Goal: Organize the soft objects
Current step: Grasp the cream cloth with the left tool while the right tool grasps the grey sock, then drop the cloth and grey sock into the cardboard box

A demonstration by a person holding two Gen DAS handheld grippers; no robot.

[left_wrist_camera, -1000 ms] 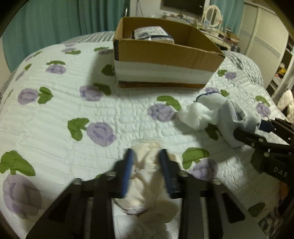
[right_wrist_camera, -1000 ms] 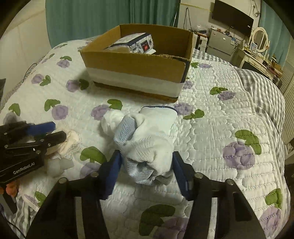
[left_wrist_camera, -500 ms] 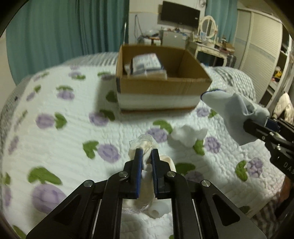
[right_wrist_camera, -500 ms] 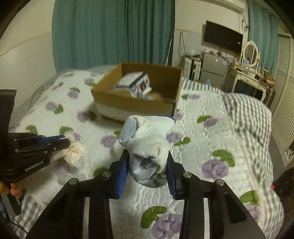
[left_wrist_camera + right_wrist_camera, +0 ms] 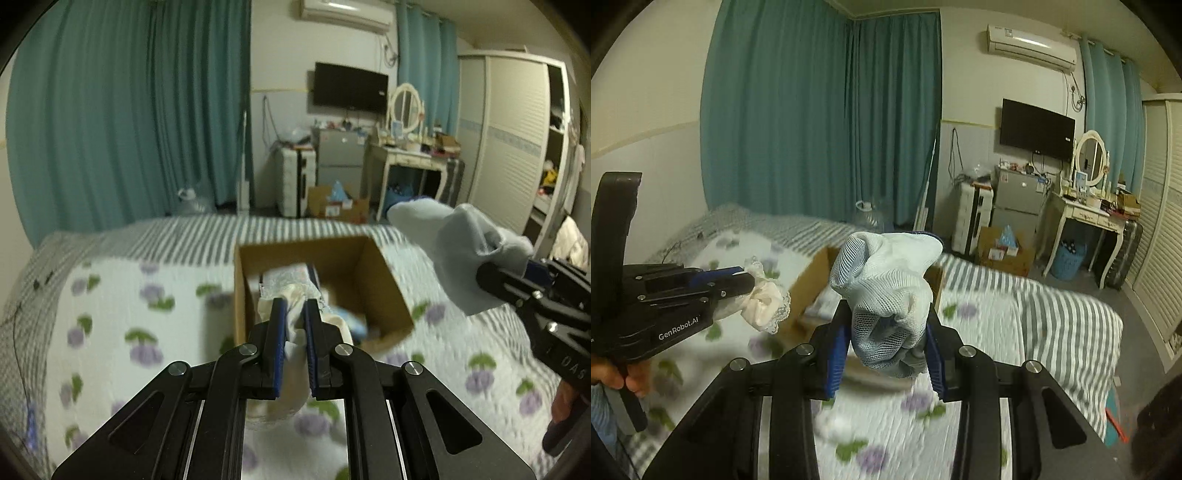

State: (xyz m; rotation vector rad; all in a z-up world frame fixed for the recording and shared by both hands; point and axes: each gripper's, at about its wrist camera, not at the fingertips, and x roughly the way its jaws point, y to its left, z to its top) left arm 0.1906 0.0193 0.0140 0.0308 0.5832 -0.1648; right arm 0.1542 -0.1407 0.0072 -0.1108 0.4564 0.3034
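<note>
My left gripper (image 5: 294, 326) is shut on a cream lace-edged cloth (image 5: 295, 325) that hangs from its blue pads above the bed. The right wrist view shows the same cloth (image 5: 764, 306) bunched at the tip of my left gripper (image 5: 748, 280). My right gripper (image 5: 886, 350) is shut on a white mesh fabric bundle (image 5: 886, 280), held up in the air. In the left wrist view that bundle (image 5: 454, 243) juts from my right gripper (image 5: 517, 275) at the right. An open cardboard box (image 5: 384, 284) with packets inside sits on the bed, ahead of and below both grippers.
The floral quilt (image 5: 122, 317) covers the bed, with a striped sheet (image 5: 1067, 314) at its far end. A small white item (image 5: 834, 424) lies blurred on the quilt below my right gripper. A hand (image 5: 624, 376) grips the left handle. Teal curtains, a fridge and a dressing table (image 5: 1082, 218) stand beyond.
Both grippers have risen off the quilt with their cloths. The left jaws shut on the cream cloth, and the right jaws tightened on the mesh bundle. Both views tilted up toward the room.
</note>
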